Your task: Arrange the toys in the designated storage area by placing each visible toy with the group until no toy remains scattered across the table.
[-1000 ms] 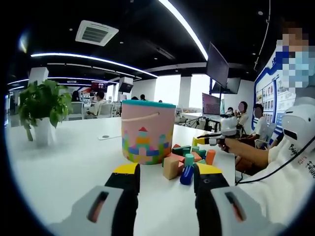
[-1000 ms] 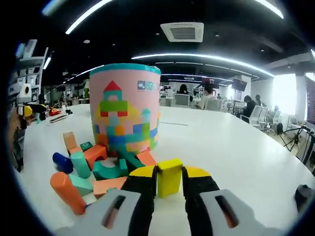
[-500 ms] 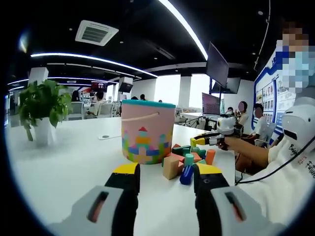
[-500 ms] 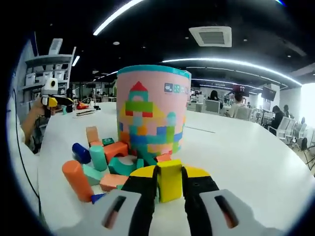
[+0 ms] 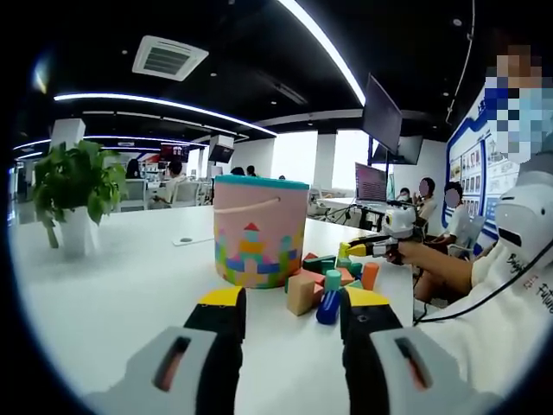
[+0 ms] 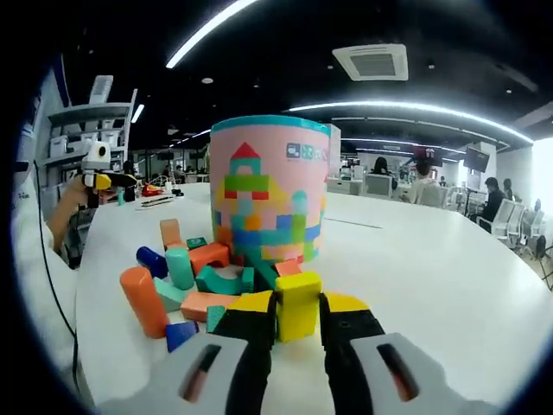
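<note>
Now the right gripper (image 6: 298, 313), clamped on a yellow block (image 6: 297, 304), has drawn back from the bucket (image 6: 270, 190) toward the pile (image 6: 186, 281) at ten o'clock, nearly ready to release, while the left gripper (image 5: 289, 309) hangs open.

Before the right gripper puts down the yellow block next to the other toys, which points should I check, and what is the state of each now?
1. Right gripper holds the yellow block firmly: ok.
2. Block pile lies close ahead, beside the pink bucket: ok.
3. Bare white table beside the pile for the block: ok.
4. Left gripper open, carrying nothing: ok.
5. Left gripper away from the drop spot: ok.
6. Other scattered toys behind the bucket: cannot tell.
</note>
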{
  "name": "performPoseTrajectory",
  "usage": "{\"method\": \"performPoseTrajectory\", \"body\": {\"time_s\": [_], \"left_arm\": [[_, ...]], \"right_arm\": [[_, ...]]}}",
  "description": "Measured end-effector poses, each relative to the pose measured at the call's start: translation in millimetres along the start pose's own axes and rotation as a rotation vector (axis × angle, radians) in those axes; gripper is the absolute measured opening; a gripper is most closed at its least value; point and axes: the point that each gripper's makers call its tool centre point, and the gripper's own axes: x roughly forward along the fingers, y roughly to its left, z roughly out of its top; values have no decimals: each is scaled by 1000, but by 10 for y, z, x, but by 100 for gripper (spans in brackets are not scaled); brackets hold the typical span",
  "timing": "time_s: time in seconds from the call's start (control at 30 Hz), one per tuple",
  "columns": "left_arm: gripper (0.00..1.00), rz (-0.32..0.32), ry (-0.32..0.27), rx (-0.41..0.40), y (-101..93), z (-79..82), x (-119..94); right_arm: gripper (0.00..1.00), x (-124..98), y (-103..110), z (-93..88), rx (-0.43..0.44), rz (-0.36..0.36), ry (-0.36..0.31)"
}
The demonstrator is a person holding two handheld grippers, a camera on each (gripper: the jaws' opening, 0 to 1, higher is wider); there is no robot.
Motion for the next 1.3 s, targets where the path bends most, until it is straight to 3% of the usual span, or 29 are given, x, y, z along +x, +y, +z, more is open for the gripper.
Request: {"method": "performPoseTrajectory", "body": {"time_s": [0.23, 0.27, 0.3, 0.4, 0.5, 0.77, 0.8, 1.17, 1.3], "left_arm": [[44, 1, -2, 2, -2, 11, -4], [44, 2, -4, 4, -4, 20, -5], [44, 2, -4, 5, -4, 23, -5], [44, 3, -2, 6, -5, 20, 1], [44, -2, 0, 4, -28, 9, 17], [44, 5, -9, 3, 14, 23, -31], [44, 8, -10, -1, 29, 15, -32], [44, 0, -4, -1, 2, 1, -5], [44, 1, -2, 0, -3, 0, -5]], "right_arm": [[38, -18, -7, -38, 16, -15, 11], [36, -57, 6, -54, 65, -46, 18], [33, -125, -42, 8, 56, -146, 2], [29, -172, 22, 130, 35, -235, -37], [28, -108, 88, 216, 63, -274, -66], [19, 34, -2, 141, 92, -342, -36], [18, 37, -16, 106, 57, -354, -10], [17, 31, 51, 138, -34, -252, -24], [17, 50, 62, 137, -15, -197, -10]]}}
